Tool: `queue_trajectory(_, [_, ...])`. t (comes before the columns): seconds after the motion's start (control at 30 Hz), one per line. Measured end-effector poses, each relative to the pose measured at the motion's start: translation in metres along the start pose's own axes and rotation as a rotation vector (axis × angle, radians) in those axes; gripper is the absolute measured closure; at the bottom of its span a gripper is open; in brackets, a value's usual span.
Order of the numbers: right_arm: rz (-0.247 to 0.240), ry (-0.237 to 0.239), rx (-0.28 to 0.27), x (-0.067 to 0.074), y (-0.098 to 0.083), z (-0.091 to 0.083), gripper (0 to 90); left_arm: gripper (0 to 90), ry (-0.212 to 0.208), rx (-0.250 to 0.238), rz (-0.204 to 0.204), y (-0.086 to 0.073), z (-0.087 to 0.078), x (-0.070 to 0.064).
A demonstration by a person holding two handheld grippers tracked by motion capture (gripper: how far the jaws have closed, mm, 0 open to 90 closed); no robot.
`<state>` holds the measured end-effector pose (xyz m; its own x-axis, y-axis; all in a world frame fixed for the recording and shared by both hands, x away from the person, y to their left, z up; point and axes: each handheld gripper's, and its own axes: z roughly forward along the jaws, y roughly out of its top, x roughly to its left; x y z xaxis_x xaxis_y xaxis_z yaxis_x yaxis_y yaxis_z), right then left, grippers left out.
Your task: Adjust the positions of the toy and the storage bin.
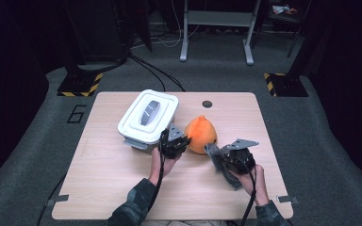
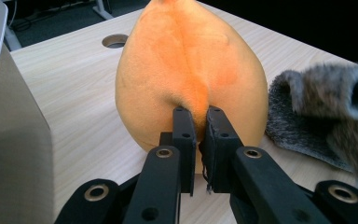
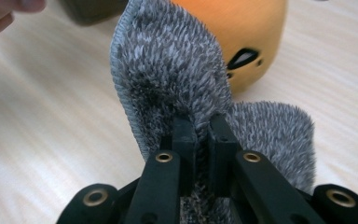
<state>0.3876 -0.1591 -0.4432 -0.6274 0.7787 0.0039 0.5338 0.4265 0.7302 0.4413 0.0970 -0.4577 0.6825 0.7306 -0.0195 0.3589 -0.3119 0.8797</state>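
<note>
Wooden surface (image 1: pixel 122 188), seen from above, with a white lidded container (image 1: pixel 147 120) at its far left-centre. Just right of the container stands an orange plush toy (image 1: pixel 201 134), pear-shaped and upright, near the middle of the surface. A grey fluffy cloth (image 1: pixel 217 160) lies to the toy's right, partly lifted off the wood, its raised edge close to the toy's side.

Left gripper (image 2: pixel 198 140): jaws closed almost completely, pinching a fold of the toy's plush along its central seam, low on the body. Right gripper (image 3: pixel 199 140): jaws likewise closed, clamped on the cloth, whose pile stands up between and above them; the toy's base (image 3: pixel 247 60) appears directly behind.

Step in hand, as judged: the toy is steadied by one hand while the cloth is brought against it, either to wipe or to wrap. The next move calls for carrying the cloth onto the plush without loosening either pinch, and without tipping the toy toward the container.
</note>
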Motion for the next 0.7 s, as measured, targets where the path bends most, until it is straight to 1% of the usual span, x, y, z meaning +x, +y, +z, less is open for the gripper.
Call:
queue_trajectory(0.03, [-0.009, 0.008, 0.015, 0.005, -0.004, 0.002, 84.2, 84.1, -0.002, 0.006, 0.003, 0.000, 0.000, 0.000])
queue_trajectory(0.13, [-0.012, 0.022, 0.018, 0.008, -0.007, 0.002, 84.2, 84.1, -0.002, 0.005, 0.002, 0.000, 0.000, 0.000])
queue_trajectory(0.17, [-0.017, 0.036, 0.034, 0.012, -0.010, 0.003, 84.2, 84.1, -0.002, 0.002, 0.001, 0.000, 0.000, 0.000])
queue_trajectory(0.2, [-0.017, 0.036, 0.034, 0.012, -0.010, 0.003, 84.2, 84.0, -0.002, 0.002, 0.001, 0.000, 0.000, 0.000])
queue_trajectory(0.23, [-0.014, 0.058, 0.037, 0.017, -0.014, 0.004, 84.2, 84.1, -0.001, 0.002, -0.002, 0.000, 0.000, -0.001])
queue_trajectory(0.27, [-0.014, 0.058, 0.037, 0.017, -0.014, 0.004, 84.2, 84.1, -0.003, 0.004, -0.001, 0.000, 0.000, -0.001])
queue_trajectory(0.3, [-0.026, 0.061, 0.041, 0.019, -0.015, 0.004, 84.2, 84.0, -0.005, 0.003, 0.000, 0.000, 0.000, -0.001])
queue_trajectory(0.33, [-0.027, 0.084, 0.054, 0.024, -0.019, 0.005, 84.2, 84.1, -0.007, 0.007, 0.001, 0.000, -0.001, 0.000])
queue_trajectory(0.37, [-0.032, 0.091, 0.059, 0.026, -0.021, 0.006, 84.2, 84.1, -0.003, 0.003, 0.006, 0.000, -0.001, 0.000])
queue_trajectory(0.43, [-0.020, 0.119, 0.068, 0.030, -0.025, 0.006, 84.2, 84.0, -0.003, 0.003, 0.004, -0.001, -0.001, -0.001])
queue_trajectory(0.53, [-0.023, 0.132, 0.072, 0.033, -0.028, 0.007, 84.2, 84.1, -0.004, 0.004, 0.004, -0.001, -0.001, -0.001])
queue_trajectory(0.57, [-0.029, 0.154, 0.081, 0.037, -0.032, 0.009, 84.2, 84.0, -0.004, 0.004, 0.003, -0.001, -0.001, -0.001])
queue_trajectory(0.6, [-0.029, 0.154, 0.081, 0.037, -0.032, 0.009, 84.2, 84.0, -0.004, 0.004, 0.003, -0.001, -0.001, -0.001])
queue_trajectory(0.63, [-0.026, 0.175, 0.091, 0.041, -0.036, 0.010, 84.2, 84.1, -0.005, 0.003, -0.001, -0.001, -0.001, -0.001])
queue_trajectory(0.7, [-0.024, 0.175, 0.097, 0.043, -0.037, 0.010, 84.2, 84.1, -0.005, 0.007, 0.005, -0.001, -0.002, -0.001])
